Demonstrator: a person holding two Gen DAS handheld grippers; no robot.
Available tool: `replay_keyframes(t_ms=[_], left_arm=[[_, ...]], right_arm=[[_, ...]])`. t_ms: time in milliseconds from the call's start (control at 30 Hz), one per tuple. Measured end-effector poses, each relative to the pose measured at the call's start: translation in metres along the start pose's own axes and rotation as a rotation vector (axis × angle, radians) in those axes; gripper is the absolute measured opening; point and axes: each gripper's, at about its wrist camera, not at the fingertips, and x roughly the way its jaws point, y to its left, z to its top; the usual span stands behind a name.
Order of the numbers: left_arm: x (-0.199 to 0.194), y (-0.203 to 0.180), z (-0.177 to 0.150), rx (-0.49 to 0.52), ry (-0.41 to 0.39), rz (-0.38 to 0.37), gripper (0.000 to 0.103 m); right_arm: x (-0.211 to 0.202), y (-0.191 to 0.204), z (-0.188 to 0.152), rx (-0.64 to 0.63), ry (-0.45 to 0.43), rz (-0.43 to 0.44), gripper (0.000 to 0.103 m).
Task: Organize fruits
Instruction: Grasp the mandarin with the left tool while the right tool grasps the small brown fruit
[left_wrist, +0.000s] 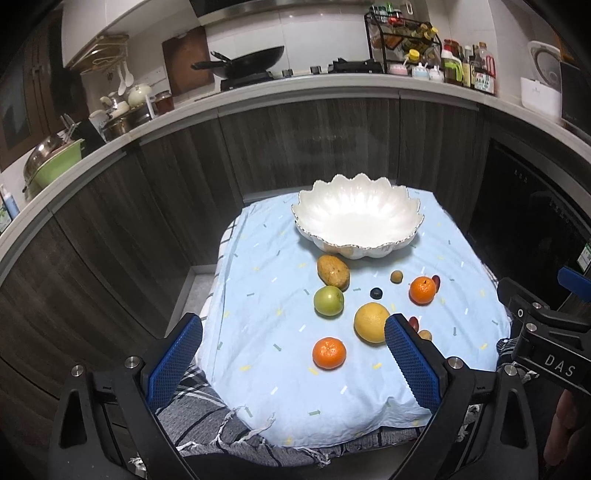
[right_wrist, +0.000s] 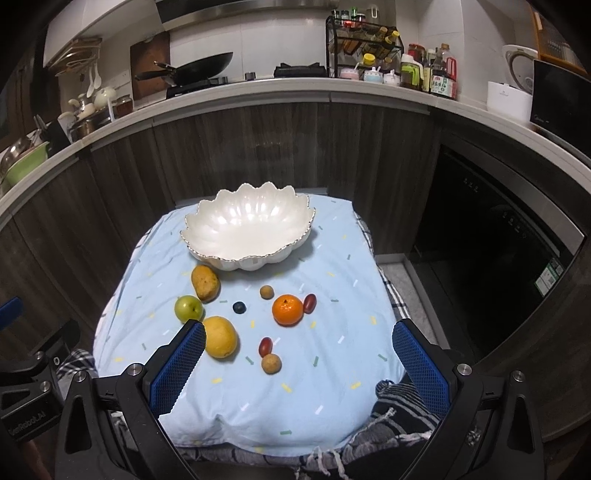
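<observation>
Grippers first: I am holding my left gripper and my right gripper low over the near edge of the blue cloth, both with fingers spread wide apart and gripping nothing.

Nearest to me a small orange is sitting between the left fingers in that view, though not touched by them. Just beyond it a big yellow fruit is lying beside the inner finger of each gripper. To its right a small brown fruit and a red one are resting close together.

Further out, a green apple is sitting just in front of a mango, a tiny dark berry is lying alone in the middle, and a second orange is lying right beside another red fruit, with one more small brown fruit near them.

Farthest away, the white scalloped bowl is standing at the back of the cloth, and nothing is showing inside it.

As I am judging it, the sorting is not yet begun: every fruit I can see is lying loose on the cloth, so all of them are waiting to be carried to the bowl.
</observation>
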Motion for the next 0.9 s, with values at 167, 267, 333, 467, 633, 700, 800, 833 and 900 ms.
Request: replay_keyframes(t_ms=[167,267,333,467,633,700,800,833,900], left_arm=[[0.021,-0.002,0.0,0.006,0.036,-0.001,0.099],[0.035,-0.004,0.001,0.007,0.056,-0.008,0.099],[0.043,-0.006,0.0,0.01,0.069,-0.013,0.099],[0.057,-0.008,0.0,0.009,0.098,-0.026,0.097],[0.077,-0.01,-0.003,0.007,0.141,-0.044,0.095],[0.087,-0.01,-0.005,0.005,0.163,-0.051,0.095],[0.1,-0.012,-0.009,0.009,0.19,-0.065,0.093],[0.104,-0.012,-0.01,0.01,0.196,-0.068,0.093],[0.112,-0.013,-0.013,0.009,0.211,-0.081,0.092]], right_arm=[[0.02,0.004,0.002,-0.019,0.027,-0.005,0.102],[0.033,0.004,0.003,-0.021,0.049,-0.007,0.102],[0.039,0.004,0.004,-0.022,0.061,-0.008,0.102],[0.055,0.005,0.005,-0.024,0.088,-0.015,0.102],[0.073,0.009,0.002,-0.031,0.126,-0.008,0.102],[0.081,0.011,-0.001,-0.034,0.147,-0.008,0.102],[0.091,0.014,-0.005,-0.045,0.174,-0.006,0.101],[0.093,0.014,-0.006,-0.046,0.181,-0.005,0.1],[0.101,0.015,-0.01,-0.051,0.204,-0.002,0.1]])
